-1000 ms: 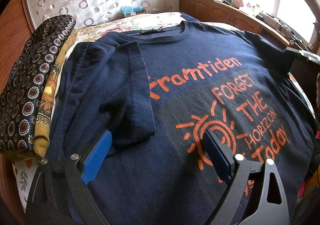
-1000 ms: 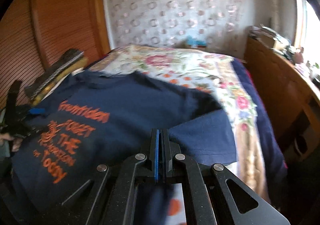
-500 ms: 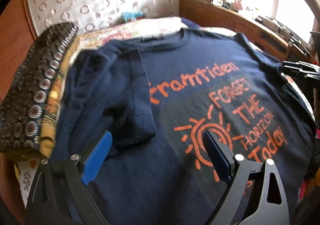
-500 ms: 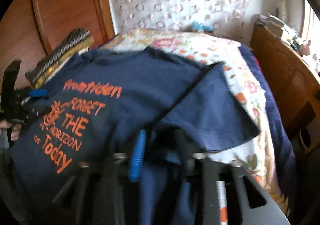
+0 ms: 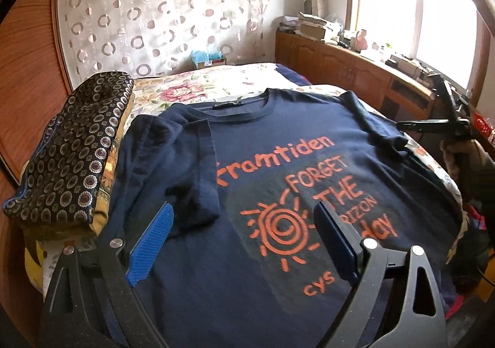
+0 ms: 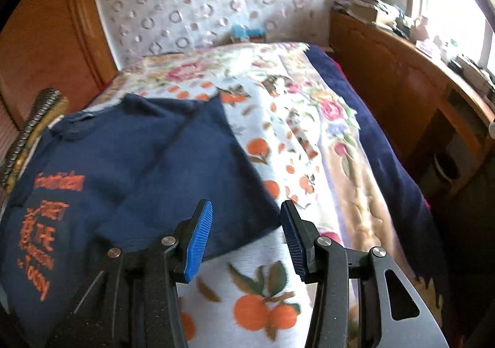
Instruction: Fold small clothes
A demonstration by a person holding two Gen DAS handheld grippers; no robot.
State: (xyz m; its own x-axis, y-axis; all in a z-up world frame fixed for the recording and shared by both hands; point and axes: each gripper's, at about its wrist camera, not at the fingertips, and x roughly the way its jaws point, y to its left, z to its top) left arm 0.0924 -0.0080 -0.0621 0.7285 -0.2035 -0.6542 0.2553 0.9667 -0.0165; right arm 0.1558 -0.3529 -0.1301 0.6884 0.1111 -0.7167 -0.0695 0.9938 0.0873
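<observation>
A navy T-shirt (image 5: 278, 174) with orange print lies face up on the bed. Its left sleeve (image 5: 191, 168) is folded in over the chest. My left gripper (image 5: 244, 233) is open and empty, held above the shirt's lower front. In the right wrist view the shirt (image 6: 130, 168) lies at the left with its right sleeve (image 6: 198, 190) spread flat on the bedspread. My right gripper (image 6: 247, 233) is open and empty just above that sleeve's edge. It also shows in the left wrist view (image 5: 445, 122) at the far right.
A stack of folded patterned clothes (image 5: 74, 156) sits left of the shirt, beside the wooden wall. The floral bedspread (image 6: 309, 131) stretches beyond and to the right. A wooden cabinet (image 5: 349, 69) with clutter runs under the window on the right.
My right gripper opened and let go of the right sleeve, which now lies flat. The left gripper tilted up a little and stayed open.
</observation>
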